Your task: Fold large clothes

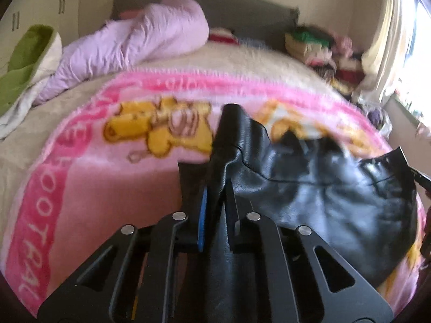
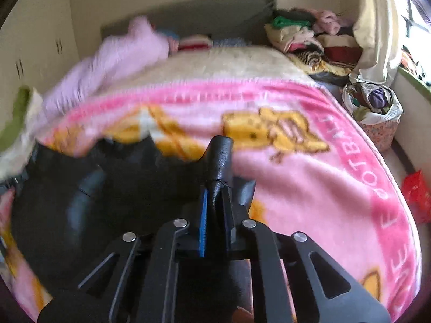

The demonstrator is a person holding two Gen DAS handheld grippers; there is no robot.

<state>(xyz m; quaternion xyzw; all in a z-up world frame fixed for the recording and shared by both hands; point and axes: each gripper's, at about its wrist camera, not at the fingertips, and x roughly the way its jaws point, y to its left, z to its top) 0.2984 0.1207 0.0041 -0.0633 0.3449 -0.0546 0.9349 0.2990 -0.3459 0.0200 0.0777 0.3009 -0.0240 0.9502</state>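
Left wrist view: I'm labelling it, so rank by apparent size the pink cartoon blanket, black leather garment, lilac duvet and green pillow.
1. Pink cartoon blanket
2. Black leather garment, enlarged by nearness
3. Lilac duvet
4. Green pillow, partly cropped

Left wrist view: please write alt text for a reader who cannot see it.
The left gripper is shut on a fold of a black leather-like garment, which spreads to the right over a pink cartoon blanket on a bed. Behind lie a lilac duvet and a pile of clothes.
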